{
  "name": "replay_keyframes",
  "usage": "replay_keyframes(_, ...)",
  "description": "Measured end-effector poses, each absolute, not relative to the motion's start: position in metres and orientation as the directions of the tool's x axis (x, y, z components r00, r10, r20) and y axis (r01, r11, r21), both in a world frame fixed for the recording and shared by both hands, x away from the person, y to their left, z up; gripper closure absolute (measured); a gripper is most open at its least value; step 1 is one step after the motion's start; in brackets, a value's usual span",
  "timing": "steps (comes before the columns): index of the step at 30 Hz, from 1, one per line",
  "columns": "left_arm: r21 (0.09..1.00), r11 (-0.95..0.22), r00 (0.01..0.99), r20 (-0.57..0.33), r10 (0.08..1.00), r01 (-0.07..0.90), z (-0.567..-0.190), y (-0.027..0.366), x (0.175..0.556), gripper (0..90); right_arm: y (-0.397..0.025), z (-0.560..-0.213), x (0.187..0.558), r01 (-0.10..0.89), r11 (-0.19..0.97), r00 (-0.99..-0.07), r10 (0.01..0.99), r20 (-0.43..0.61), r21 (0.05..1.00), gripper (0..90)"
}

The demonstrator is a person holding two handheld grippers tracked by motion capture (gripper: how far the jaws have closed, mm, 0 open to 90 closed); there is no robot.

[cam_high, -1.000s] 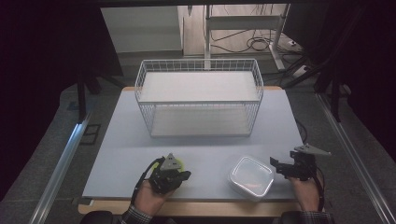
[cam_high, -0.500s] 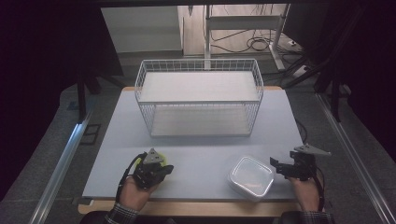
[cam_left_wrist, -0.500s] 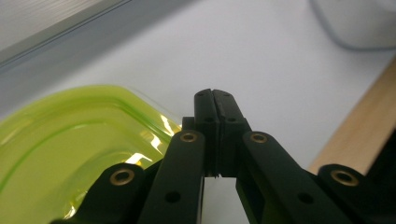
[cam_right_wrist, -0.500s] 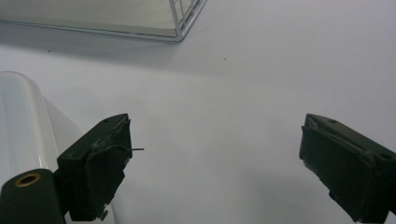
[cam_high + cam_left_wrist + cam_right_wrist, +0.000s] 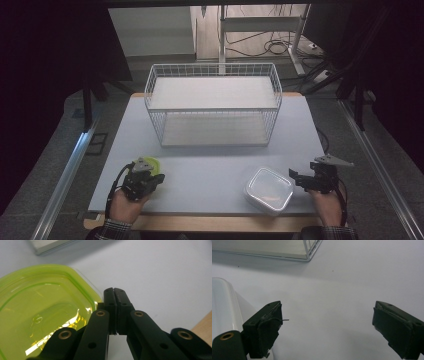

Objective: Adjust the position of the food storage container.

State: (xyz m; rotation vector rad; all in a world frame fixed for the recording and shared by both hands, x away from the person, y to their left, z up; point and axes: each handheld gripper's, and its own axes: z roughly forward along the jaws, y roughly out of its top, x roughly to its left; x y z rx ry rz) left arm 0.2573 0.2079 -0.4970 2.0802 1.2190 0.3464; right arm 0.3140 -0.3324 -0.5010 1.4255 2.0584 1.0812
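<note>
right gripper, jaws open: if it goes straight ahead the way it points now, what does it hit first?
Probably nothing close: between the right gripper's open jaws lies bare table. The clear container sits just off its left jaw, and the wire basket's corner lies ahead, left of centre. Depth is unclear.

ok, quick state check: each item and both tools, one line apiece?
left tool: shut, nothing between its jaws, beside the green lid
right tool: open, nothing between its jaws
green lid: flat on the table, off the box
clear box: on the table, no lid on it
wire basket: upright, nothing inside
</note>
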Motion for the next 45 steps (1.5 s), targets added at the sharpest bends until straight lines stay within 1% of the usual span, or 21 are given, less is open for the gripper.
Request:
replay_keyframes(4, 0.705, -0.310, 0.545, -0.129, 0.828, 0.638, -0.498, 0.204, 0.257, 88.0, -0.332, -0.499, 0.313, 0.609, 0.159, -0.372, 0.923, 0.103, 0.777, 9.4)
replay_keyframes(5, 0.705, -0.310, 0.545, -0.129, 0.828, 0.638, -0.498, 0.204, 0.257, 87.8, -0.332, -0.499, 0.313, 0.611, 0.152, -0.361, 0.927, 0.103, 0.777, 7.5)
replay_keyframes(8, 0.723, -0.327, 0.589, -0.135, 0.797, 0.609, -0.498, 0.194, 0.256, 86.7, -0.333, -0.496, 0.311, 0.616, 0.133, -0.351, 0.929, 0.120, 0.776, 5.2)
replay_keyframes(10, 0.725, -0.341, 0.611, -0.138, 0.780, 0.599, -0.499, 0.189, 0.255, 85.7, -0.333, -0.491, 0.307, 0.614, 0.115, -0.335, 0.934, 0.127, 0.781, 6.9)
replay_keyframes(11, 0.725, -0.343, 0.621, -0.147, 0.770, 0.597, -0.500, 0.185, 0.255, 85.4, -0.333, -0.488, 0.305, 0.616, 0.118, -0.332, 0.936, 0.121, 0.779, 9.9)
replay_keyframes(12, 0.725, -0.345, 0.627, -0.152, 0.764, 0.596, -0.501, 0.183, 0.255, 85.0, -0.332, -0.485, 0.302, 0.618, 0.127, -0.327, 0.939, 0.107, 0.776, 15.5)
replay_keyframes(13, 0.726, -0.347, 0.634, -0.158, 0.757, 0.594, -0.502, 0.180, 0.255, 84.9, -0.332, -0.484, 0.300, 0.624, 0.135, -0.327, 0.940, 0.101, 0.770, 23.7)
replay_keyframes(14, 0.727, -0.349, 0.640, -0.160, 0.751, 0.591, -0.502, 0.178, 0.255, 84.8, -0.331, -0.481, 0.296, 0.638, 0.152, -0.339, 0.936, 0.098, 0.755, 34.3)
replay_keyframes(17, 0.735, -0.339, 0.653, -0.182, 0.736, 0.587, -0.503, 0.172, 0.255, 84.9, -0.326, -0.477, 0.285, 0.663, 0.220, -0.384, 0.920, 0.073, 0.715, 61.0)
replay_keyframes(19, 0.740, -0.337, 0.661, -0.189, 0.727, 0.582, -0.503, 0.168, 0.256, 85.1, -0.323, -0.476, 0.277, 0.669, 0.254, -0.405, 0.913, 0.056, 0.699, 74.0)
replay_keyframes(20, 0.741, -0.336, 0.662, -0.192, 0.724, 0.582, -0.503, 0.165, 0.256, 86.9, -0.320, -0.473, 0.267, 0.674, 0.279, -0.428, 0.902, 0.054, 0.685, 86.2)
replay_keyframes(21, 0.742, -0.337, 0.665, -0.192, 0.721, 0.580, -0.504, 0.163, 0.256, 86.9, -0.320, -0.473, 0.267, 0.674, 0.279, -0.428, 0.902, 0.054, 0.685, 86.2)
replay_keyframes(22, 0.742, -0.337, 0.671, -0.201, 0.713, 0.580, -0.504, 0.159, 0.256, 87.5, -0.320, -0.472, 0.263, 0.674, 0.286, -0.433, 0.900, 0.050, 0.681, 89.3)
replay_keyframes(23, 0.743, -0.337, 0.674, -0.203, 0.710, 0.578, -0.505, 0.157, 0.256, 88.5, -0.319, -0.471, 0.258, 0.678, 0.299, -0.446, 0.893, 0.053, 0.671, 89.7)
replay_keyframes(26, 0.741, -0.347, 0.686, -0.206, 0.698, 0.575, -0.507, 0.147, 0.257, 89.9, -0.313, -0.473, 0.246, 0.706, 0.334, -0.475, 0.877, 0.067, 0.625, 89.9)
replay_keyframes(27, 0.741, -0.347, 0.686, -0.206, 0.698, 0.575, -0.507, 0.147, 0.257, 89.9, -0.313, -0.473, 0.246, 0.706, 0.334, -0.475, 0.877, 0.067, 0.625, 89.9)
replay_keyframes(30, 0.737, -0.345, 0.688, -0.217, 0.693, 0.581, -0.508, 0.140, 0.260, 90.0, -0.306, -0.477, 0.242, 0.724, 0.351, -0.502, 0.859, 0.104, 0.593, 89.9)
replay_keyframes(33, 0.736, -0.346, 0.693, -0.226, 0.684, 0.582, -0.510, 0.134, 0.264, 90.0, -0.299, -0.479, 0.245, 0.725, 0.358, -0.505, 0.857, 0.101, 0.589, 89.8)
replay_keyframes(39, 0.737, -0.333, 0.695, -0.248, 0.675, 0.587, -0.512, 0.132, 0.271, 90.0, -0.294, -0.485, 0.257, 0.727, 0.345, -0.512, 0.848, 0.134, 0.593, 89.7)
replay_keyframes(40, 0.736, -0.329, 0.691, -0.253, 0.677, 0.592, -0.512, 0.133, 0.273, 90.0, -0.290, -0.488, 0.265, 0.721, 0.350, -0.523, 0.841, 0.139, 0.598, 89.7)
replay_keyframes(45, 0.725, -0.328, 0.677, -0.253, 0.691, 0.606, -0.516, 0.132, 0.277, 89.9, -0.276, -0.492, 0.274, 0.707, 0.378, -0.560, 0.816, 0.146, 0.597, 89.6)
